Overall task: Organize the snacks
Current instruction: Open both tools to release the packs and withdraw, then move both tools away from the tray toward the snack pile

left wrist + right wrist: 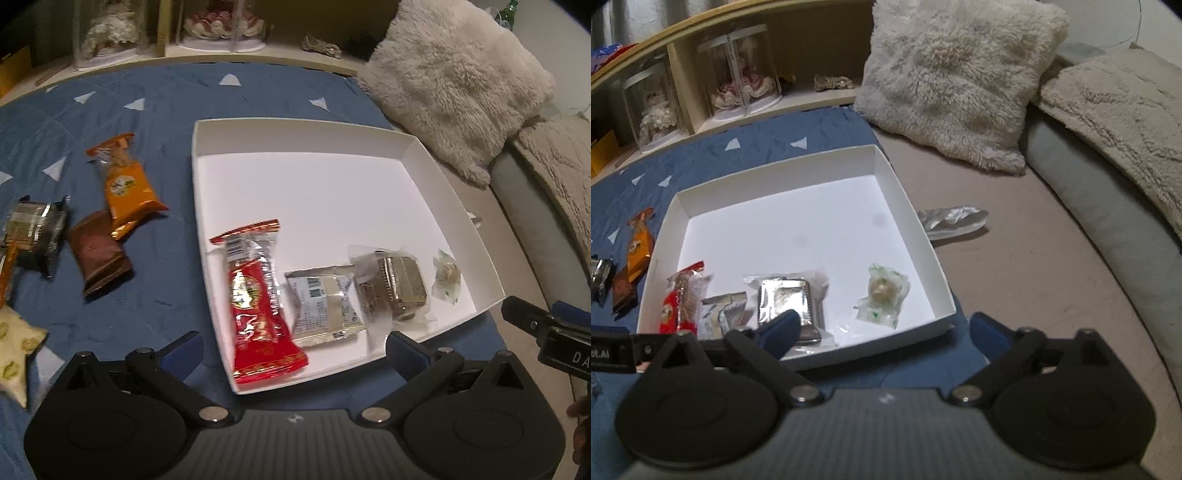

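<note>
A white shallow box [295,127] [912,221] lies on the blue bedspread. In it, along the near side, lie a red packet [258,299] [676,306], a beige packet [325,306] [720,314], a clear-wrapped silver block [395,288] [790,302] and a small green-white wrapped sweet [447,277] [882,291]. Left of the box lie an orange packet [125,181] [639,243], a brown packet [99,254] [622,288] and a dark silver packet [35,232] [598,277]. My left gripper [295,350] is open and empty above the box's near edge. My right gripper [882,328] is open and empty at the box's near right corner.
A fluffy white cushion [454,81] [956,77] and a beige blanket [1119,122] lie right of the box. A crumpled silver wrapper [953,221] lies on the grey sheet. A shelf with glass domes [738,74] runs behind. A star-shaped cushion [14,350] lies at near left.
</note>
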### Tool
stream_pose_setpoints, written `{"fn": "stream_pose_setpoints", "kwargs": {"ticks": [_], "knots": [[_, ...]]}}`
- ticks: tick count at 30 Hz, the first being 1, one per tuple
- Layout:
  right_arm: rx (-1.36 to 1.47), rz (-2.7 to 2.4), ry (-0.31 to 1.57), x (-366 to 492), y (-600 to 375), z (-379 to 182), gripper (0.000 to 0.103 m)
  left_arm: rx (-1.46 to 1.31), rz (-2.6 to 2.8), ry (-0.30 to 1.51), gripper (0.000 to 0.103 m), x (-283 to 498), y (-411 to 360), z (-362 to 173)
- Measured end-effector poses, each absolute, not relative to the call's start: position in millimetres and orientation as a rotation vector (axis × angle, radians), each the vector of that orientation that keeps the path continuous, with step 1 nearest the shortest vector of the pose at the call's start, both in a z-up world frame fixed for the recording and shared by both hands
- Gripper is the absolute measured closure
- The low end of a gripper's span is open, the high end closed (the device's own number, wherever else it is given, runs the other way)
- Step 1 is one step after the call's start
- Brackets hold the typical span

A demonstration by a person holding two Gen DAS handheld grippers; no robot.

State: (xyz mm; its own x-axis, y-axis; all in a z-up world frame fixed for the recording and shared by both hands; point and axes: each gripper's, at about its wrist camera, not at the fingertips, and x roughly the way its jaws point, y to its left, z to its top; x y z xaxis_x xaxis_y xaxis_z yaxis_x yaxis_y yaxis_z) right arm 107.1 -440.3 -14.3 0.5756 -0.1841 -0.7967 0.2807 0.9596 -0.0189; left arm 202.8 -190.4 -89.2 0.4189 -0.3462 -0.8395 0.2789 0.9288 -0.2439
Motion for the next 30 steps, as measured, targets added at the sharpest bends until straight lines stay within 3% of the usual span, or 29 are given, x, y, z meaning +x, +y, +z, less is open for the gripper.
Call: {"fn": "stream_pose_setpoints", "kwargs": {"ticks": [30], "knots": [[0.045,-0.043,0.913,122,-331,-6,0.001,-0.071,-0.216,0.968,0.000,177,-44,-50]]}}
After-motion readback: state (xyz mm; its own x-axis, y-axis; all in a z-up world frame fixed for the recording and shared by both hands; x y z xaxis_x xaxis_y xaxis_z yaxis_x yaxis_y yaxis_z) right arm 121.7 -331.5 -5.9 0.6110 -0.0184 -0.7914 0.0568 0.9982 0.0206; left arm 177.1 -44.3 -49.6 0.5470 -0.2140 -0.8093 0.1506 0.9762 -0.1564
